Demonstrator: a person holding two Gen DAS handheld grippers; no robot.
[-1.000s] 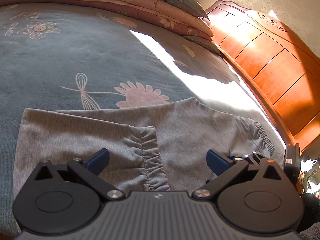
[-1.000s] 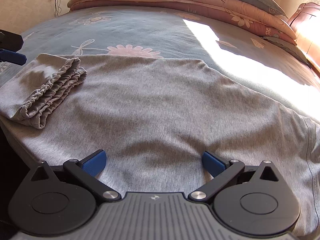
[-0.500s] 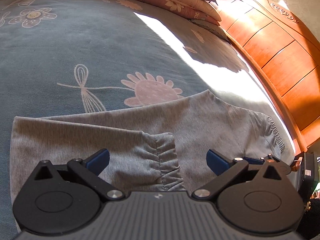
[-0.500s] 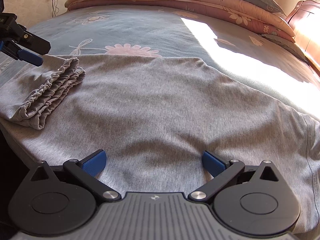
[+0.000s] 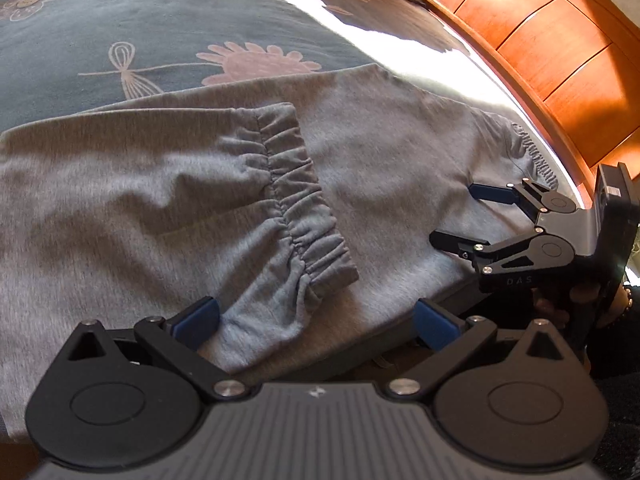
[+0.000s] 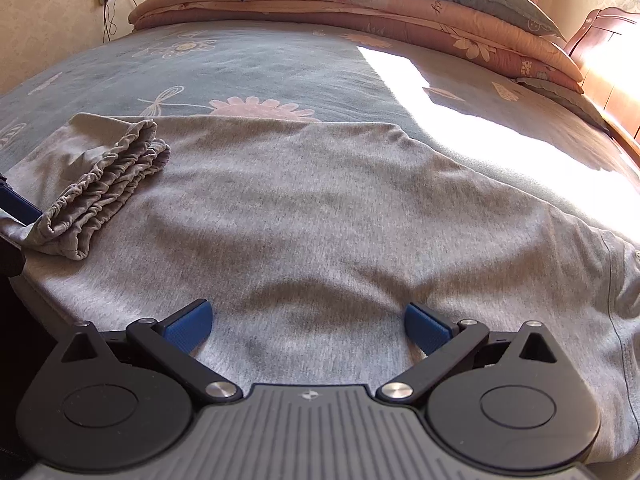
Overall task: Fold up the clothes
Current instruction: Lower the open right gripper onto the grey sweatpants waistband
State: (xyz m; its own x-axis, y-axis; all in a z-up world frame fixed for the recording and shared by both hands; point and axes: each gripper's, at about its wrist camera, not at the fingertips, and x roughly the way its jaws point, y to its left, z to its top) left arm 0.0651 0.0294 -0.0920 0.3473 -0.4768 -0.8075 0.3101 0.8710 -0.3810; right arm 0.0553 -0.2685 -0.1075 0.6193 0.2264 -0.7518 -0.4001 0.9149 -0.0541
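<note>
- Grey garment [image 6: 320, 216] lies spread flat across the middle of the right wrist view, on the blue flowered bedspread [image 6: 248, 68].
- Its gathered elastic cuff [image 5: 296, 196] is folded back over the body, centre of the left wrist view.
- Left gripper [image 5: 316, 320], bottom of the frame: fingers wide apart, gripping nothing, poised at the garment's near edge with the folded sleeve between the blue pads [image 5: 198, 320].
- Right gripper [image 6: 306, 326], bottom of its frame: spread wide too, empty, cloth under the pads.
- Wooden headboard [image 5: 560, 48] glows in the upper right; stacked quilts [image 6: 360, 8] line the top.
</note>
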